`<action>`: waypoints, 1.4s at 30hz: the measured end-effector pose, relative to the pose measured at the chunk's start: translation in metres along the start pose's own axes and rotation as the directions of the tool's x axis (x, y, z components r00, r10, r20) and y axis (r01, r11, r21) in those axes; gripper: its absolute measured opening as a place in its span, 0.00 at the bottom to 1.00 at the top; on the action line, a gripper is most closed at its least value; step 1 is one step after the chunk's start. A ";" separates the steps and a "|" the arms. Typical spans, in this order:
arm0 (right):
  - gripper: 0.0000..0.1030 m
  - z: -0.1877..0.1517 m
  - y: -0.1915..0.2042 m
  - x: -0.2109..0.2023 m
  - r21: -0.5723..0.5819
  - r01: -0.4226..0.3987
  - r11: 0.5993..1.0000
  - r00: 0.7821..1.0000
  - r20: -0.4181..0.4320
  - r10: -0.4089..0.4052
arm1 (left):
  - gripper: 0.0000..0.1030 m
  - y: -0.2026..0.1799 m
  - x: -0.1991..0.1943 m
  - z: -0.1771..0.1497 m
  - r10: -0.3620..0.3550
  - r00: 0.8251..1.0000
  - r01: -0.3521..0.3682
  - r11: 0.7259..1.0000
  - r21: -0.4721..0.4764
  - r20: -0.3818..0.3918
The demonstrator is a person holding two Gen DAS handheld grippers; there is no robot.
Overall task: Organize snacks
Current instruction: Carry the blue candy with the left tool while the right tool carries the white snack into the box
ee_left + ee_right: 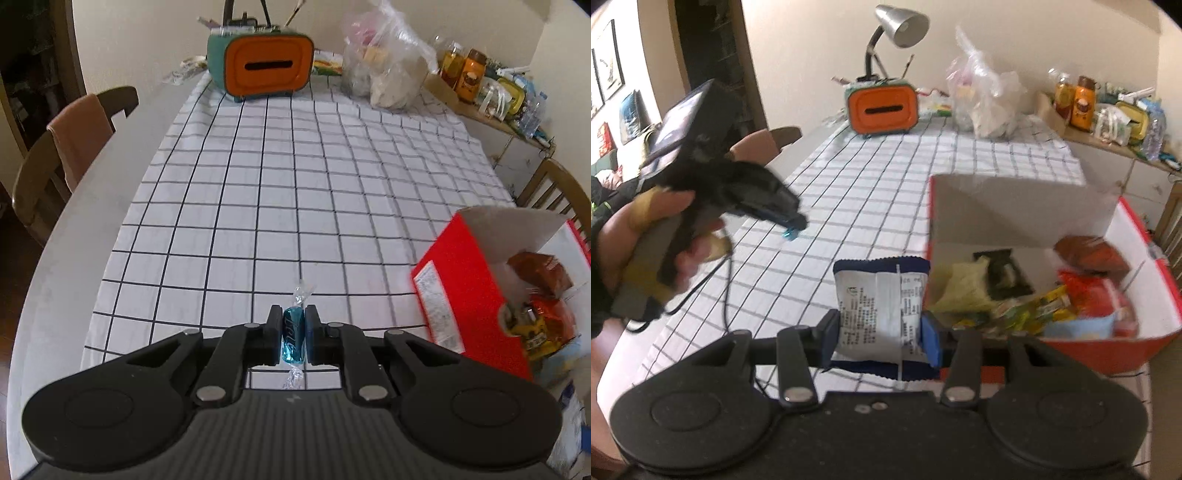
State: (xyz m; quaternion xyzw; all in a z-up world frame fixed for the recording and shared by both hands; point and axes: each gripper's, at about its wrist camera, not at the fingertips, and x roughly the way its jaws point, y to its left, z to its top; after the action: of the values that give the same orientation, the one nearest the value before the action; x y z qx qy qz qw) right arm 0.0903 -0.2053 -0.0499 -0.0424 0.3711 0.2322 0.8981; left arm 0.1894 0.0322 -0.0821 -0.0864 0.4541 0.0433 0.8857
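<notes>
My left gripper is shut on a small blue wrapped candy, held above the checked tablecloth. The right wrist view shows that same gripper in a person's hand at the left, with the blue candy at its tip. My right gripper is shut on a white and dark blue snack packet, lifted just left of the red box. The open red box holds several snack packets and stands at the right in the left wrist view.
At the far end stand an orange and green tissue box, a clear plastic bag of food and a desk lamp. Jars and bottles crowd a side shelf at the right. Wooden chairs flank the table.
</notes>
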 end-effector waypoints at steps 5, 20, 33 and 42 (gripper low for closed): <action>0.44 0.011 -0.026 -0.012 0.008 0.054 0.999 0.998 0.034 -0.054 | 0.12 -0.020 -0.021 0.003 -0.029 1.000 0.029 1.000 0.010 0.012; 0.44 0.017 -0.107 -0.012 0.042 0.156 0.987 0.987 0.027 -0.157 | 0.12 -0.108 -0.044 0.002 -0.072 0.997 0.069 0.994 0.085 0.029; 0.44 0.021 -0.166 0.018 0.065 0.197 0.978 0.980 -0.028 -0.196 | 0.12 -0.193 -0.022 -0.012 -0.132 0.990 0.139 0.973 0.182 -0.049; 0.44 0.028 -0.191 0.061 0.101 0.163 0.981 0.980 -0.128 -0.149 | 0.12 -0.223 0.022 -0.020 -0.102 0.986 0.129 0.968 0.215 -0.131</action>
State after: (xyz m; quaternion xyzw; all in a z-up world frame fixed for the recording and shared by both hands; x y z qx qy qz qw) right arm 0.2315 -0.3449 -0.0899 -0.0351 0.4323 0.1369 0.8906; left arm 0.2215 -0.1906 -0.0862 -0.0154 0.5023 -0.0649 0.8621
